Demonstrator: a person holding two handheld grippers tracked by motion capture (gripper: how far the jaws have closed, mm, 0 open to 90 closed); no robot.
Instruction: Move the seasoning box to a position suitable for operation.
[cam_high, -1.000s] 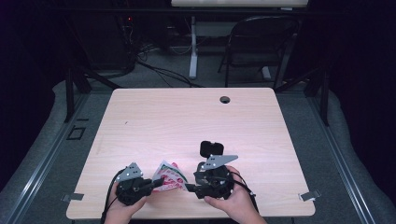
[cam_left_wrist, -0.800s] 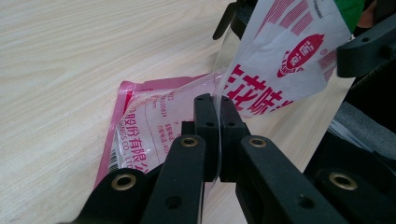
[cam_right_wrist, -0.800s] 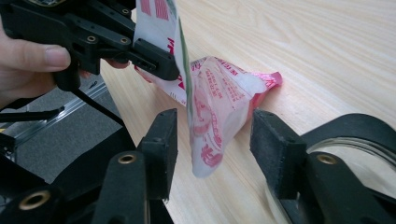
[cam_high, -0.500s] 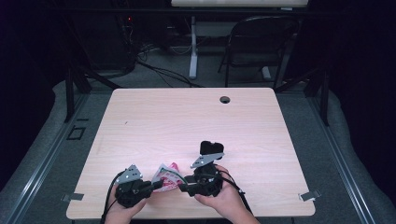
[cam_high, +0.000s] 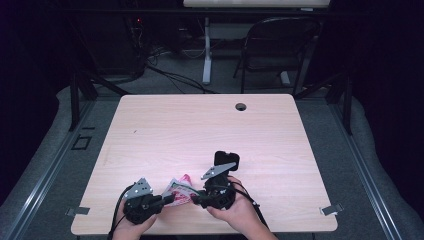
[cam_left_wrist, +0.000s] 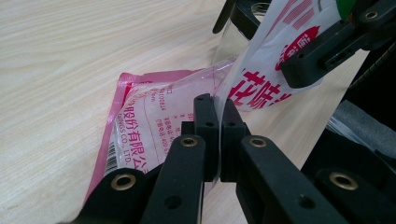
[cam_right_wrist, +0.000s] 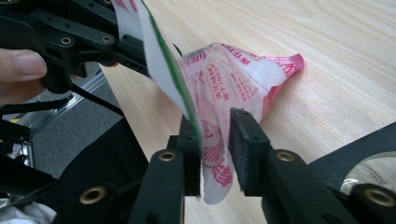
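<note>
The bench (cam_high: 170, 130) lies bare and open across its far and middle parts, broken by a small round hole (cam_high: 241, 106) near the far edge. At the near edge the plastic bag (cam_high: 178, 191) stretches between the left gripper (cam_high: 170, 199) and right gripper (cam_high: 196, 199), blocking the gap between them.
</note>
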